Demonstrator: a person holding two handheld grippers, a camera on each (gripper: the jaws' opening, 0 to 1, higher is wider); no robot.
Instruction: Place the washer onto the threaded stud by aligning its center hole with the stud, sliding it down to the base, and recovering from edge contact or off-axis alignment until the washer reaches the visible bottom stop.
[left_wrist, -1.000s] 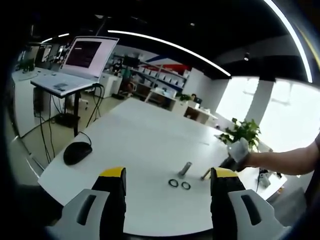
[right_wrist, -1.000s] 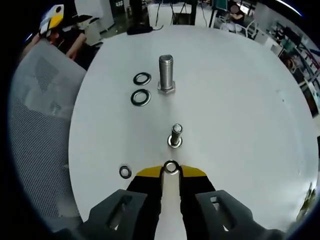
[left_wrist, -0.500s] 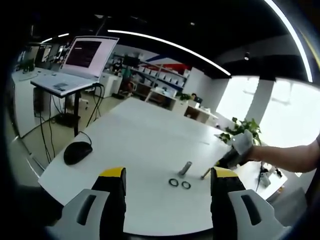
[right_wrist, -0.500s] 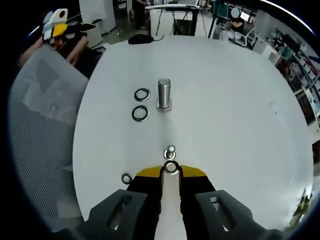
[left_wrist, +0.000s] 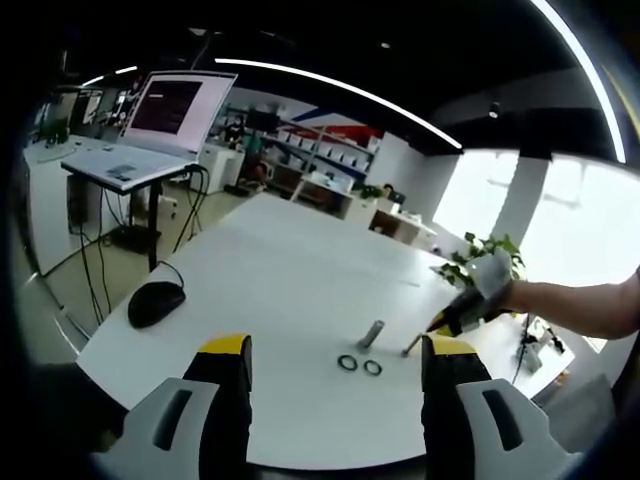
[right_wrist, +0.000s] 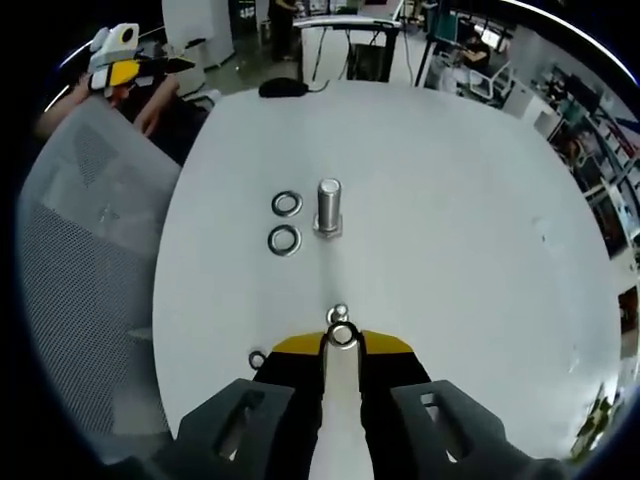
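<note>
My right gripper (right_wrist: 342, 348) is shut on a small steel washer (right_wrist: 342, 335), held flat at its yellow tips. The small threaded stud (right_wrist: 340, 315) stands upright on the white table (right_wrist: 470, 230), its top just beyond the washer and nearly under it. A bigger bolt (right_wrist: 328, 207) stands farther off, with two large washers (right_wrist: 287, 204) (right_wrist: 284, 240) beside it. In the left gripper view my left gripper (left_wrist: 335, 350) hangs open over the table's near edge. Past it I see the big bolt (left_wrist: 371, 334), the two washers (left_wrist: 347, 363) and the right gripper (left_wrist: 452, 320) in a gloved hand above the stud (left_wrist: 411, 347).
A spare small washer (right_wrist: 258, 359) lies left of my right gripper's tips. A black mouse (left_wrist: 155, 303) sits at the table's left end. A laptop (left_wrist: 165, 120) stands on a separate desk. A mesh chair (right_wrist: 85, 240) is beside the table.
The right gripper has risen and drawn the washer over the small stud, which now shows right at the tips. The left gripper has held still.
</note>
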